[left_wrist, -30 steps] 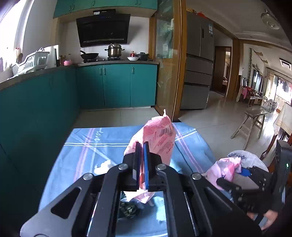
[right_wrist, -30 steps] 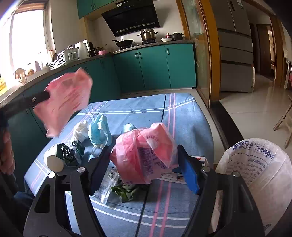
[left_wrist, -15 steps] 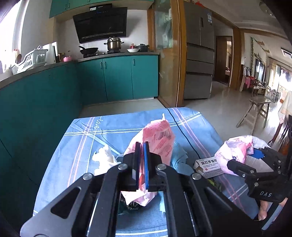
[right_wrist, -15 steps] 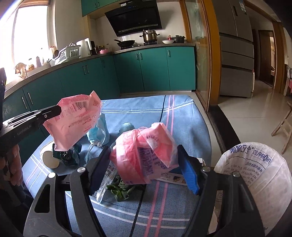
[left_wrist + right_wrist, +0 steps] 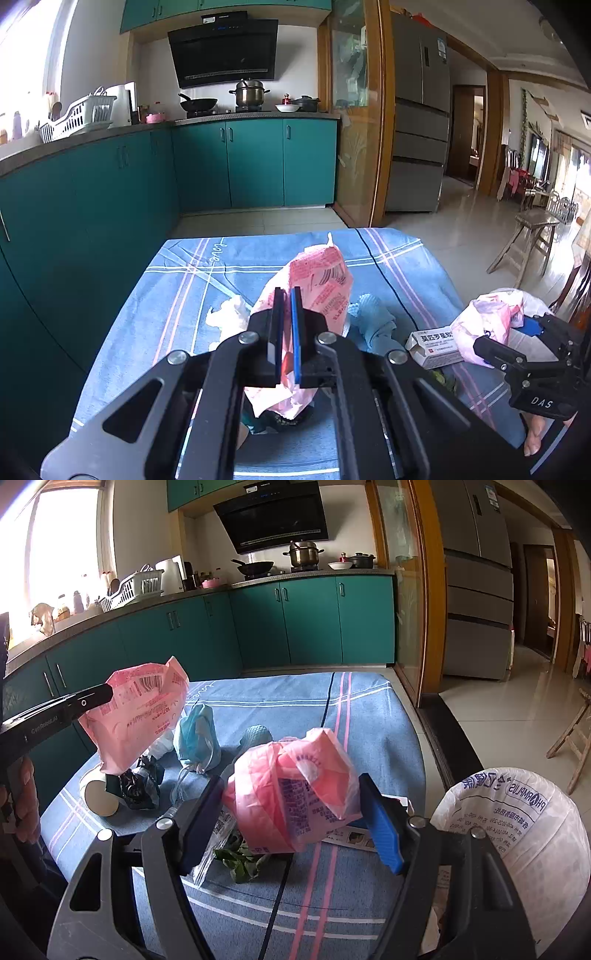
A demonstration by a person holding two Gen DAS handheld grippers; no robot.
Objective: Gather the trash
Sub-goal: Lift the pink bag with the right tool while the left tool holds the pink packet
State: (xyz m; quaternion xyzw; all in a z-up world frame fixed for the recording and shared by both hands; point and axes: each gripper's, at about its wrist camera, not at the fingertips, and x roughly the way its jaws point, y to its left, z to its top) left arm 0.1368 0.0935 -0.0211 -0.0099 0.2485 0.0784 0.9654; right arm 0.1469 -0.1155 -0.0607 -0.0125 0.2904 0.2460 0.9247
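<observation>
two pink wrappers (image 5: 138,716), one white bag (image 5: 517,834), one medicine box (image 5: 434,347)

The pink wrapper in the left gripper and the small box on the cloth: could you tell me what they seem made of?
Pink wrapper: thin printed plastic film, seemingly; it crumples and lets light through. Small box: likely matte white cardboard, with folded flaps and printed text.

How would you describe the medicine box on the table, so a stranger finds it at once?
Look at the blue striped tablecloth, at its edge nearest the white trash bag. The medicine box lies flat there: the only stiff, rectangular white carton with printed characters among soft, crumpled wrappers.
</observation>
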